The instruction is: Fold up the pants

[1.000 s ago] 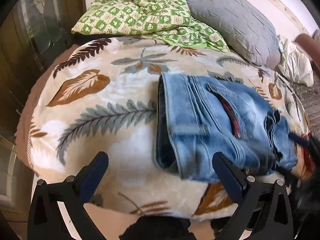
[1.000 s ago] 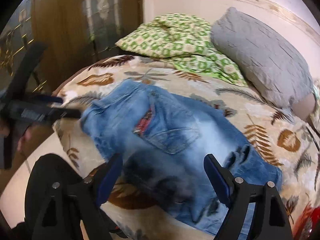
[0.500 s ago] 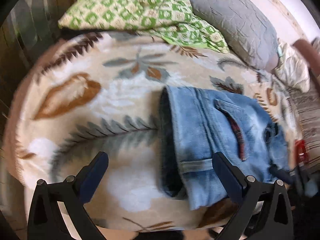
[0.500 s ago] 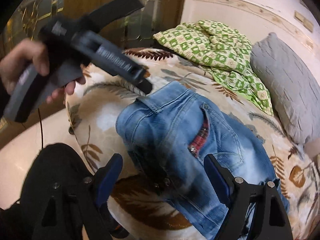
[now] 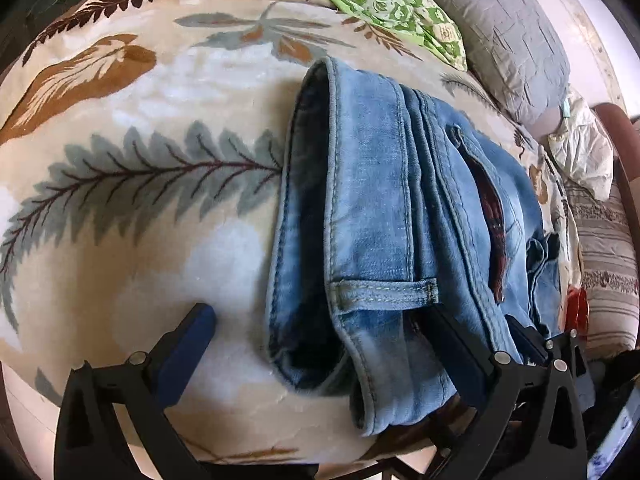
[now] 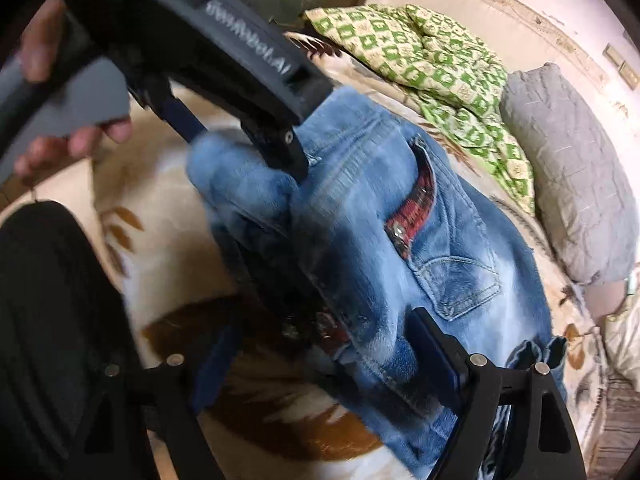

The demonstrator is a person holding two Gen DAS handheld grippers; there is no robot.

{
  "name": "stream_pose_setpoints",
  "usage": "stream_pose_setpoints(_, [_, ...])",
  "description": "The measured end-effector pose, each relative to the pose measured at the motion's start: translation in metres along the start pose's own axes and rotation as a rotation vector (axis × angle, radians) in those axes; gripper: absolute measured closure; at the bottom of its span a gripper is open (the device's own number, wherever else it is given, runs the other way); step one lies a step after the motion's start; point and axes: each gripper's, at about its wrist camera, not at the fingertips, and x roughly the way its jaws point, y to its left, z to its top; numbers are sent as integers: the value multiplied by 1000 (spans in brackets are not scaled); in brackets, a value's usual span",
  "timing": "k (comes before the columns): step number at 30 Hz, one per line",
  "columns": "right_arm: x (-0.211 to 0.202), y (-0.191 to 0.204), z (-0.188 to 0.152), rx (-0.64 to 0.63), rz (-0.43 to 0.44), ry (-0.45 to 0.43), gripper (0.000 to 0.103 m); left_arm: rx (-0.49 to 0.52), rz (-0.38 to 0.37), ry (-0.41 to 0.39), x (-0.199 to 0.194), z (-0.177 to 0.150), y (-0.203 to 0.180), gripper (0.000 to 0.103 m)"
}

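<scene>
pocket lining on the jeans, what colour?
Dark red, plaid-looking, peeking from the back pocket opening of the light blue jeans. Clearest in the right wrist view.

A home bedroom. A bed (image 5: 120, 208) is filling most of both views, wearing a plush cream blanket (image 5: 168, 92) printed with brown and grey leaves. A green-and-white patterned quilt (image 6: 432, 56) is lying bunched near the head of the bed, beside a grey pillow (image 6: 572, 168). A pale wall with a decorative border (image 6: 500, 4) is running behind them, with dark wooden furniture standing off to one side.
</scene>
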Motion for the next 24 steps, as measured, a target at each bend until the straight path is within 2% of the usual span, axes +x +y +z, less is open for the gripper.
stream_pose_setpoints(3, [6,-7,0,45,30,-4,18,-47,-39,-6,0,2,4,0])
stream_pose_setpoints(5, [8,-13,0,85,52,-5,18,-39,-51,-1,-2,3,5,2])
stream_pose_setpoints(7, [10,-20,-1,124,77,-13,24,-19,-60,-3,-4,3,3,30])
stream_pose_setpoints(8, [11,-22,-1,138,91,-15,27,0,-92,6,-6,2,0,56])
stream_pose_setpoints(9, [10,-25,-2,156,101,-21,31,8,-101,8,-9,2,-1,66])
stream_pose_setpoints(12, [4,-33,-4,195,116,-53,41,24,-119,2,-16,2,-4,74])
stream_pose_setpoints(14, [0,-43,-6,245,139,-76,48,16,-136,-5,-21,3,-4,75])
stream_pose_setpoints(17, [0,-55,-9,293,181,-83,48,13,-139,-14,-27,2,-5,76])
stream_pose_setpoints(18, [-1,-52,-8,279,174,-85,48,-2,-135,-19,-28,2,-5,73])
stream_pose_setpoints(19, [-1,-51,-8,266,168,-83,47,-24,-132,-20,-27,3,-3,68])
stream_pose_setpoints(20, [-2,-48,-8,254,157,-84,46,-59,-117,-21,-26,3,3,49])
stream_pose_setpoints(21, [-6,-44,-8,249,145,-88,39,-84,-102,-15,-25,1,9,27])
stream_pose_setpoints(22, [-8,-44,-8,246,149,-89,36,-115,-95,-12,-23,0,14,23])
stream_pose_setpoints(24, [-16,-39,-8,228,152,-110,26,-147,-116,-8,-23,-5,22,22])
